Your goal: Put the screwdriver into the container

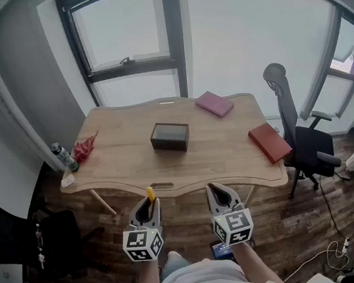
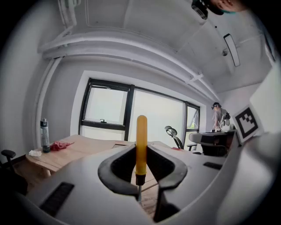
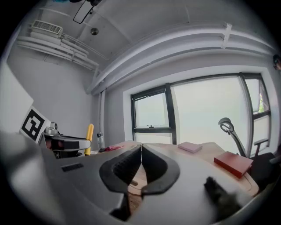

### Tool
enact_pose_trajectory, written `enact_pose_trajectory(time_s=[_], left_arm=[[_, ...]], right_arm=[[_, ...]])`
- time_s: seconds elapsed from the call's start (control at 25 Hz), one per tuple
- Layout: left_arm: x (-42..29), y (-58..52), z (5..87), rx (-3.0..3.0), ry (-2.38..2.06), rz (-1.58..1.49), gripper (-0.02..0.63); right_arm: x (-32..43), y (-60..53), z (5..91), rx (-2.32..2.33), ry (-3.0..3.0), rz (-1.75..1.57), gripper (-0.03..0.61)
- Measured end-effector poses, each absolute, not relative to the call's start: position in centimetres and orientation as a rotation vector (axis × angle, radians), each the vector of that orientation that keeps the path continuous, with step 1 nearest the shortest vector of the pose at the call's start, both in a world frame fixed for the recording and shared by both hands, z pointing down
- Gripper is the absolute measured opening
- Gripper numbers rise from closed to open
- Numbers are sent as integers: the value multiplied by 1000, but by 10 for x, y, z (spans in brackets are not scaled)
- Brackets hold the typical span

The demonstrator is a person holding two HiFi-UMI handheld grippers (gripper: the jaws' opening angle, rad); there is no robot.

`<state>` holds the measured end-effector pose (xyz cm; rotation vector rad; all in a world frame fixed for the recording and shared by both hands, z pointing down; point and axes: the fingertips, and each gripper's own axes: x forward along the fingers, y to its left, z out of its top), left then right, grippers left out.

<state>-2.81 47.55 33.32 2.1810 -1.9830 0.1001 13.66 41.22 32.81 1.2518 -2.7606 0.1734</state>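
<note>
Office room, wood floor, wooden desk (image 1: pixel 129 165) under the window (image 1: pixel 130 43).

Left gripper (image 1: pixel 151 204) is clenched on the screwdriver (image 2: pixel 141 145). The pads pinch the yellow handle low down, with the handle standing up and the metal shaft hanging below the jaws (upright carry, so the tip leads going into a box, my read).

Right gripper (image 3: pixel 141 153) has its jaws pressed together with nothing in them. It looks idle, parked beside the left and out of its path.

Both sit short of the desk's near edge, over the floor, aimed roughly level at the desk.

Container (image 1: pixel 169 136) is a dark box that looks open-topped. It sits mid-desk with nothing touching it, well apart from the screwdriver.

Clutter sits at the margins:
- pink book (image 1: pixel 214 103) by the far edge
- red book (image 1: pixel 269 142) at the right edge
- bottle (image 1: pixel 64 156) and red cloth (image 1: pixel 85 148) at the left edge

That leaves a straight lane from the near edge to the box.

Judgement: the grasp is done and transport hasn't happened yet. Next it needs a forward reach, centring over the box, then release. The risk is the tip catching the rim; I can't tell the box depth.
</note>
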Motion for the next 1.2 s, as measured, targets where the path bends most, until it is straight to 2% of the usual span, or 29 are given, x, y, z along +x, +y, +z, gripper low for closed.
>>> enact_pose_trajectory(time_s=[0.68, 1.2], left_arm=[[-20, 462, 340, 2187, -1859, 26, 80], [-74, 367, 370, 2089, -1855, 26, 80]], right_arm=[[143, 400, 330, 1250, -2803, 286, 32], [107, 310, 364, 1240, -2750, 364, 32]])
